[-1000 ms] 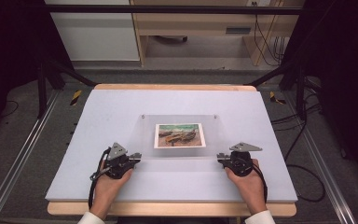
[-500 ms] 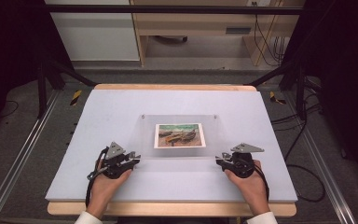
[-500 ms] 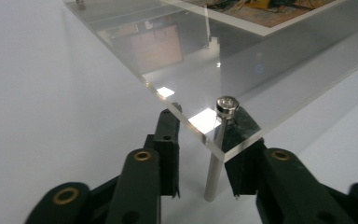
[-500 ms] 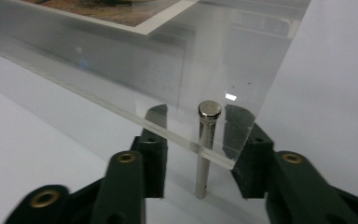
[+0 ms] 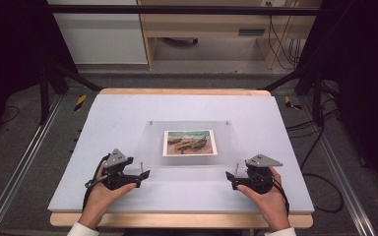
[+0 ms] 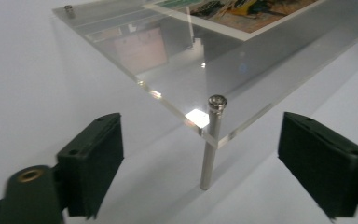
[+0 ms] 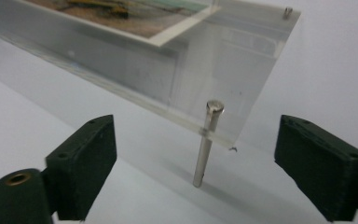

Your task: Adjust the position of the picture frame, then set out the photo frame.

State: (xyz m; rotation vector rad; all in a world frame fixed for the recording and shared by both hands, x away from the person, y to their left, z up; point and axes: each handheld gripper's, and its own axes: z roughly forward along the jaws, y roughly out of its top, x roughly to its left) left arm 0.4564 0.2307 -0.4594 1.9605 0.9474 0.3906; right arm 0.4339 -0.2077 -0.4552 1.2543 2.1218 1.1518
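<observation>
A clear acrylic plate [image 5: 189, 142] with a boat picture [image 5: 189, 142] on it stands on thin metal posts in the middle of the mat. My left gripper [image 5: 139, 175] rests at the plate's near left corner, its jaws wide open. That corner's post [image 6: 211, 140] stands between its pads [image 6: 93, 163], touching neither one. My right gripper [image 5: 232, 178] sits at the near right corner, also open. Its post [image 7: 206, 140] stands between its jaws [image 7: 196, 133] with a gap on each side. A hand holds each gripper from behind.
The pale mat [image 5: 103, 123] covers a wooden table [image 5: 177, 220]. Two far posts [image 5: 151, 123] hold the plate's back edge. Metal rails [image 5: 19, 167] run along both sides of the table, and cables [image 5: 320, 147] hang at the right.
Both grippers have shifted only slightly, a little toward the table's near edge. The plate has not moved.
</observation>
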